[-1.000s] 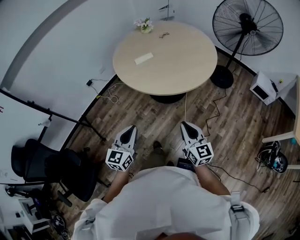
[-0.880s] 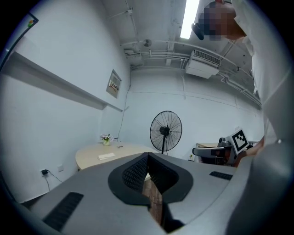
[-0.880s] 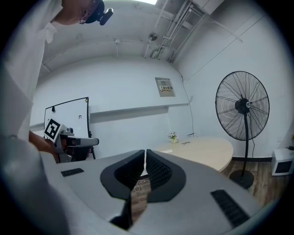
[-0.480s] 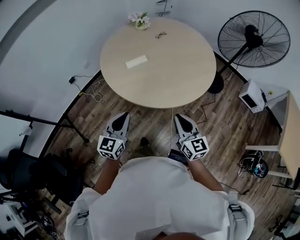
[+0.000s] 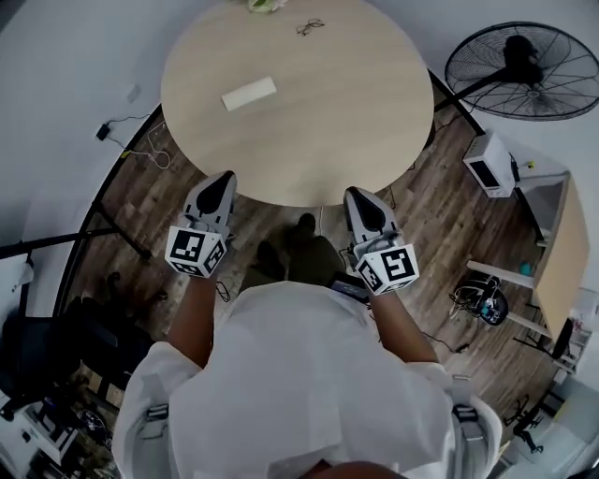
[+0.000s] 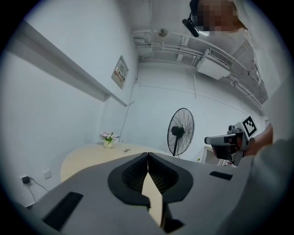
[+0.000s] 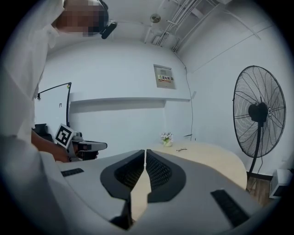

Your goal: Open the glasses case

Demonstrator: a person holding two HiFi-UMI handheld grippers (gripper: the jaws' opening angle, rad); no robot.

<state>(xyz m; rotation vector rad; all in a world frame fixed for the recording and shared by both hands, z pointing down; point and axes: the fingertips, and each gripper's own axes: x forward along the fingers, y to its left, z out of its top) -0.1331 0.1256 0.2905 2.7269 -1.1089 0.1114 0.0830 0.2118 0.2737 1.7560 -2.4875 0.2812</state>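
The glasses case (image 5: 249, 94), a pale flat rectangle, lies shut on the left part of the round wooden table (image 5: 356, 122). A pair of glasses (image 5: 310, 26) lies near the far edge, beside a small flower pot (image 5: 265, 5). My left gripper (image 5: 223, 178) is shut and empty, its tip just over the table's near edge. My right gripper (image 5: 358, 195) is shut and empty too, level with it at that edge. Both are well short of the case. In the left gripper view the jaws (image 6: 147, 154) meet; in the right gripper view they (image 7: 145, 150) meet as well.
A standing fan (image 5: 533, 70) is at the right of the table, with a white box (image 5: 489, 164) on the floor below it. Cables (image 5: 140, 140) run along the wall at the left. A desk edge (image 5: 562, 253) and stool stand at the far right.
The person has walked up to the table with both grippers held out. The table has come much nearer, and the gripper tips have gone from over bare floor to its near edge.
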